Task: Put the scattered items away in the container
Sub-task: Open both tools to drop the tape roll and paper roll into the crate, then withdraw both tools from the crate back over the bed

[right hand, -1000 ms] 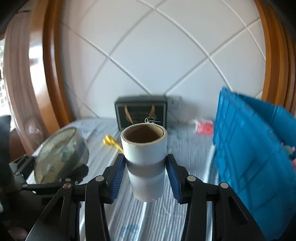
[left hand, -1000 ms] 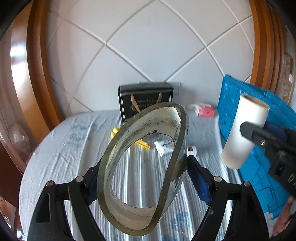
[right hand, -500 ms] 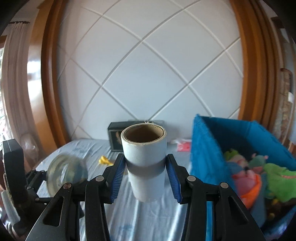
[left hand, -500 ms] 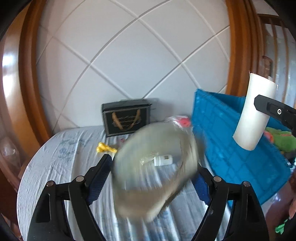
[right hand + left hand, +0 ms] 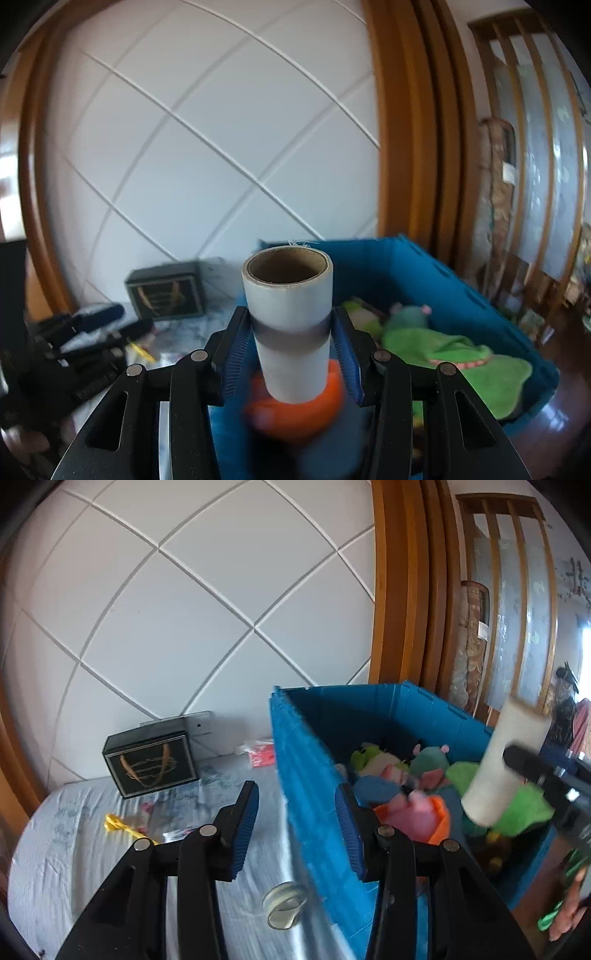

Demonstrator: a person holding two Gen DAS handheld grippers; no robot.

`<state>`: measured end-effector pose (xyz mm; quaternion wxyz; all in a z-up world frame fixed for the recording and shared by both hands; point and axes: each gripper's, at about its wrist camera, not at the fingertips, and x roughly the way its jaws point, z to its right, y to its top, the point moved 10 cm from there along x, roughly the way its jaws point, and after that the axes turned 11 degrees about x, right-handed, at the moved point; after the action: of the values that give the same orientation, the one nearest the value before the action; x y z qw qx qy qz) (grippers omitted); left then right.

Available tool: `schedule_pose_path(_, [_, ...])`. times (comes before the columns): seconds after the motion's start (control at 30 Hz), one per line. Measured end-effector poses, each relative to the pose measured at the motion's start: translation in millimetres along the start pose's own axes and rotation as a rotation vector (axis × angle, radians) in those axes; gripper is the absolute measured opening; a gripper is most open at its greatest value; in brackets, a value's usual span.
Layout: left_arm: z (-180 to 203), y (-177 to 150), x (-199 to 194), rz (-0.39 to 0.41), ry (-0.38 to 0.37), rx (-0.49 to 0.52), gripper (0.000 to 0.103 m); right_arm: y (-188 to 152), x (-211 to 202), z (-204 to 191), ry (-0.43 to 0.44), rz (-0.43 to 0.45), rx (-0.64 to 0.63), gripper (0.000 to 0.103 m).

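Left gripper (image 5: 295, 819) jaws closing, nothing between them; tape ring (image 5: 285, 910) lies on the bed (image 5: 74, 849) just beside the blue bin's (image 5: 306, 775) outer wall. Right gripper (image 5: 291, 354) clamped on upright white roll (image 5: 290, 321) above the bin.

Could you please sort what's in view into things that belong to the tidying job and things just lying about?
Job:
- blue plastic crate
- white paper roll on a cardboard core
- clear tape ring
- yellow wrapper

Lying about:
- black gift box with gold handles
- white padded headboard
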<state>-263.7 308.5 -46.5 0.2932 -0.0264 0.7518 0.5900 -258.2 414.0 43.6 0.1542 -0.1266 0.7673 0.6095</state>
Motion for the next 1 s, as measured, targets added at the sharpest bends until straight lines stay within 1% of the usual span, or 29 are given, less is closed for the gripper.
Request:
schedule_pose_path(0.07, [15.2,0.1,9.0,-0.021,0.001,-0.001,0.053,-5.2,13.4,31.7,-0.017,-0.041,0.001,0.044])
schedule_pose_path(0.1, [18.9,-1.1,11.1,-0.032,0.009,0.003,0.063,-9.0,18.6,42.9,-0.017,-0.059,0.007,0.045])
schedule_pose_path(0.13, [24.2,-1.7,13.7,-0.038,0.017,0.010,0.071,-13.8,24.5,53.5,-0.014,-0.074,0.017,0.045])
schedule_pose_path(0.2, [36.7,-0.8,16.6,-0.038,0.012,0.016,0.074,-27.0,36.2,72.7,-0.022,-0.124,0.025,0.045])
schedule_pose_path(0.27, [46.1,-2.6,18.4,-0.045,-0.004,0.016,0.074,-41.4,41.4,86.8,-0.025,-0.160,0.029,0.046])
schedule_pose_path(0.3, [54.4,-2.6,19.7,-0.051,-0.019,0.018,0.074,-46.9,41.4,90.6,-0.024,-0.171,0.029,0.053])
schedule_pose_path(0.37, [68.4,-4.5,21.9,-0.064,-0.048,0.036,0.074,-51.9,38.8,102.1,-0.024,-0.174,0.022,0.061])
schedule_pose_path(0.43, [82.3,-8.5,23.8,-0.075,-0.066,0.058,0.074,-52.6,33.8,108.5,-0.023,-0.166,0.016,0.071])
schedule_pose_path(0.5, [93.8,-12.0,24.0,-0.083,-0.082,0.072,0.074,-51.1,24.9,114.8,-0.022,-0.145,0.023,0.085])
schedule_pose_path(0.63, [99.4,-17.6,16.2,-0.082,-0.090,0.081,0.075,-48.5,6.2,125.5,-0.034,-0.122,0.029,0.094])
schedule_pose_path(0.67, [98.0,-17.9,13.0,-0.077,-0.088,0.080,0.075,-47.7,1.7,124.1,-0.036,-0.118,0.029,0.098])
schedule_pose_path(0.77, [89.2,-22.8,2.7,-0.069,-0.087,0.069,0.077,-45.6,-10.6,114.3,-0.031,-0.102,0.019,0.103])
schedule_pose_path(0.8, [85.7,-24.3,-0.7,-0.066,-0.082,0.065,0.079,-44.8,-12.7,110.0,-0.028,-0.099,0.016,0.103])
schedule_pose_path(0.87, [75.7,-27.7,-7.9,-0.059,-0.072,0.061,0.079,-43.7,-18.4,96.4,-0.015,-0.091,0.006,0.103])
schedule_pose_path(1.0, [43.3,-38.9,-23.9,-0.054,-0.053,0.041,0.080,-42.4,-24.7,61.2,0.008,-0.075,-0.018,0.103])
